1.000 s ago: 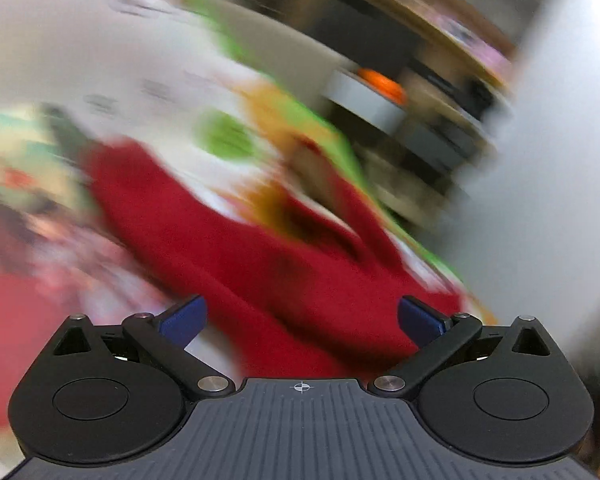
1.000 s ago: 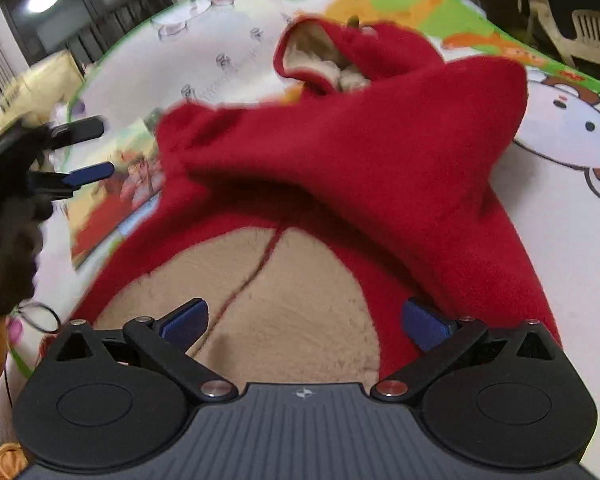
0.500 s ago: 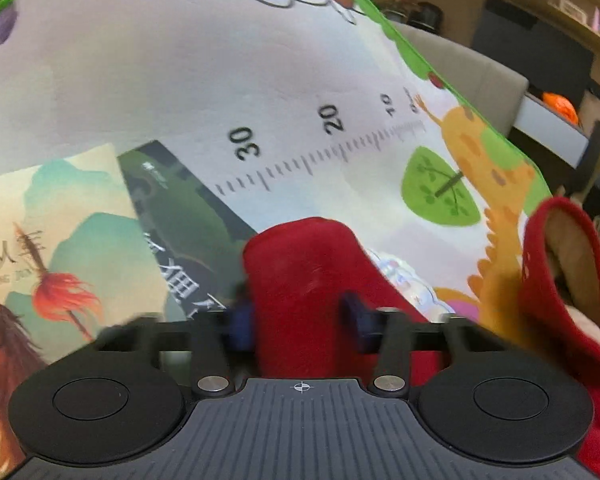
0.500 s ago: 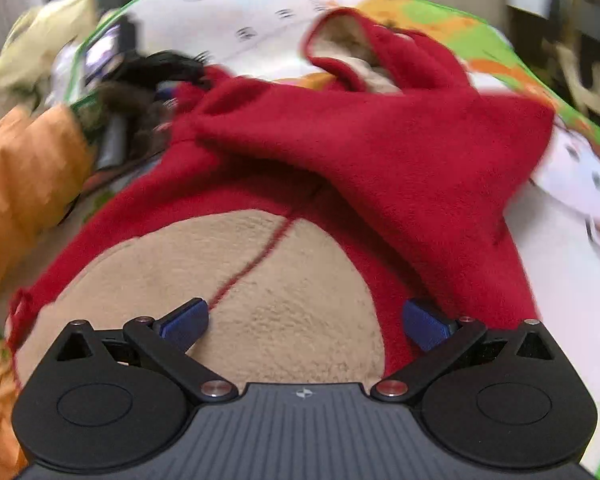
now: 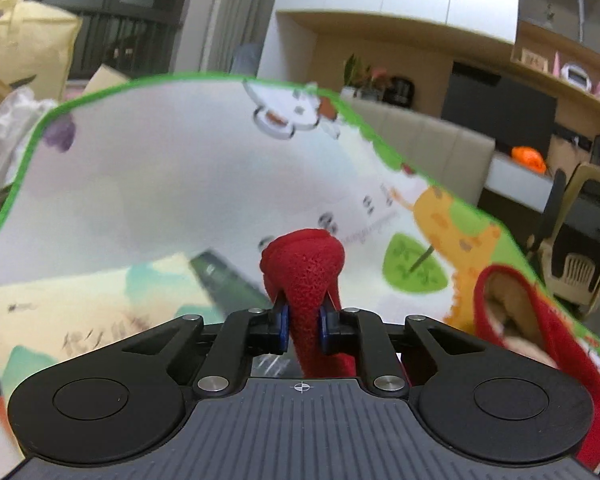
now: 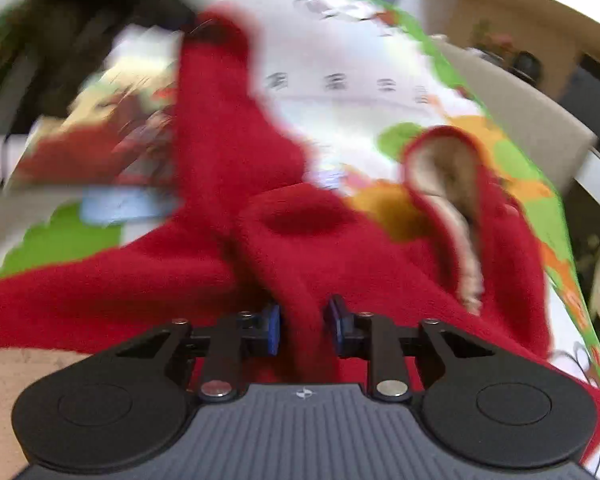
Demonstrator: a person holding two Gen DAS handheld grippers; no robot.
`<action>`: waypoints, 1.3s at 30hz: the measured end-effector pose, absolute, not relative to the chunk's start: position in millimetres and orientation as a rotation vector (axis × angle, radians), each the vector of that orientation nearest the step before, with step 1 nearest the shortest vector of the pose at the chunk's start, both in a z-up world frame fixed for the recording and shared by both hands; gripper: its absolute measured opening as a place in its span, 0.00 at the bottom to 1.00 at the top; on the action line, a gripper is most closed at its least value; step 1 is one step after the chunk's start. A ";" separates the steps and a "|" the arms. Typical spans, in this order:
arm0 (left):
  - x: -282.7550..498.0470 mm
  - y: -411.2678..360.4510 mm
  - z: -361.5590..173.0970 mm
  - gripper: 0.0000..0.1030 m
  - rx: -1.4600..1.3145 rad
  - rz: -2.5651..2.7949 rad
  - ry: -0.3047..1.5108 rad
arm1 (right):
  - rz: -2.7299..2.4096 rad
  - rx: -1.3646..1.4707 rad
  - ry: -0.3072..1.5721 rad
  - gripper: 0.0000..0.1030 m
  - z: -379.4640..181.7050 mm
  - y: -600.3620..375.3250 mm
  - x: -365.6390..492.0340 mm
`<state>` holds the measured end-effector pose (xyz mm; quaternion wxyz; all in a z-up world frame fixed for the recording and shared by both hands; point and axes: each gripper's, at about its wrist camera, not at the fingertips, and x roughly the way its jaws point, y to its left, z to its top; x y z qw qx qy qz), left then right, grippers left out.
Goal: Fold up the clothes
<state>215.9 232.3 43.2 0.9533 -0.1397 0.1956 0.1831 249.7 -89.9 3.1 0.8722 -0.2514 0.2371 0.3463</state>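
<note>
On the play mat (image 5: 172, 184), the left gripper (image 5: 303, 326) pinched a sleeve end of the red fleece hoodie (image 6: 340, 264), and the right gripper (image 6: 303, 330) clamped its middle. Probably best lifting both together, keeping the fabric taut.

Bare play mat (image 5: 172, 184) lies open ahead; a picture book (image 5: 84, 312) lies flat at left.
</note>
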 end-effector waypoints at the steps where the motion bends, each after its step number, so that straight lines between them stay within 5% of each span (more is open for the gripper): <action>1: 215.2 237.4 39.4 0.22 -0.303 0.373 0.415 | 0.647 -0.506 0.452 0.13 16.9 -108.2 251.5; 7: 202.1 247.8 36.3 0.52 -0.465 0.352 0.388 | 0.075 -0.461 0.336 0.13 68.2 -256.0 264.9; 9: 199.8 238.4 44.5 0.57 -0.483 0.325 0.345 | -0.039 -0.453 0.403 0.13 60.6 -291.3 275.5; 12: 209.8 208.0 53.8 0.82 -0.473 0.164 0.339 | -0.100 -0.385 0.606 0.23 32.9 -332.3 298.0; 13: 214.1 196.8 54.6 0.85 -0.467 0.095 0.353 | -0.107 -0.354 0.685 0.37 21.9 -344.4 306.0; 15: 222.1 170.9 48.4 0.86 -0.441 -0.055 0.419 | -0.121 -0.339 0.769 0.49 5.9 -356.4 308.9; 21: 235.6 129.6 21.1 0.91 -0.344 -0.287 0.554 | -0.097 -0.340 0.636 0.49 40.7 -337.3 284.9; 25: 248.3 118.2 11.9 0.91 -0.344 -0.363 0.591 | 0.212 -0.314 0.514 0.67 94.7 -262.6 298.3; 33: 242.9 119.1 11.2 0.94 -0.284 -0.378 0.591 | 0.650 -0.426 0.588 0.67 44.8 -45.4 399.5; 39: 255.4 151.5 -3.8 0.96 -0.405 -0.391 0.632 | 0.615 -0.477 0.717 0.27 -13.1 -26.7 431.7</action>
